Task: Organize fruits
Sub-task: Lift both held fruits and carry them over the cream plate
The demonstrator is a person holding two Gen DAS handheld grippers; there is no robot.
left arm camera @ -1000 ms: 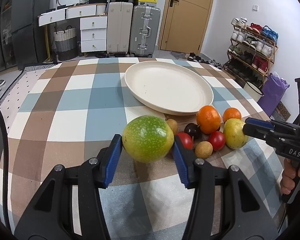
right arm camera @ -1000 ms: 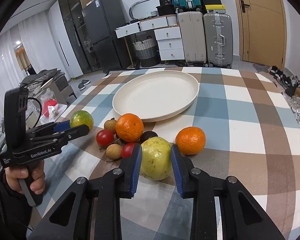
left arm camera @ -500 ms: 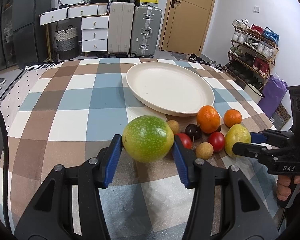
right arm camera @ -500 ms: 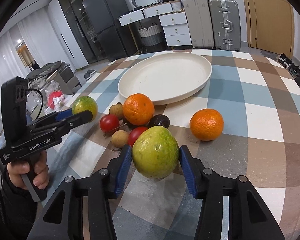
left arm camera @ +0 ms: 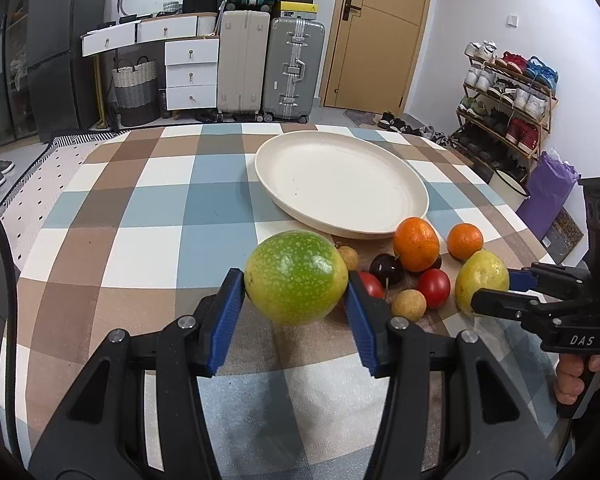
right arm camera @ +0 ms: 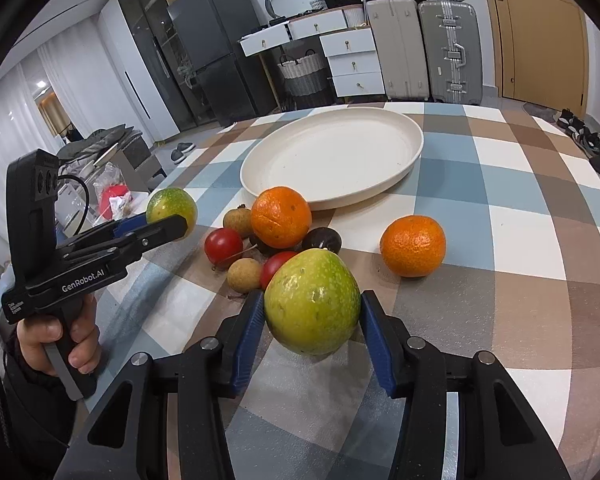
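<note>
My left gripper (left arm camera: 296, 284) is shut on a round speckled green fruit (left arm camera: 296, 276) and holds it above the checked tablecloth. My right gripper (right arm camera: 312, 312) is shut on a yellow-green pear-shaped fruit (right arm camera: 312, 300), lifted off the cloth; it also shows in the left wrist view (left arm camera: 482, 280). A large cream plate (left arm camera: 340, 184) lies empty beyond the fruit. Between the grippers lie a big orange (right arm camera: 281, 222), a small orange (right arm camera: 413, 245), two red tomatoes (right arm camera: 223, 243), a dark plum (right arm camera: 322, 240) and two brown longans (right arm camera: 244, 275).
The table's near and right edges are close to my right hand (left arm camera: 580, 372). Behind the table stand suitcases (left arm camera: 294, 68), white drawers (left arm camera: 190, 76), a dark fridge (left arm camera: 52, 44) and a shoe rack (left arm camera: 504, 96) at the right.
My right gripper closed on the yellow-green fruit and raised it off the cloth. My left gripper kept hold of the green fruit and lifted slightly.
</note>
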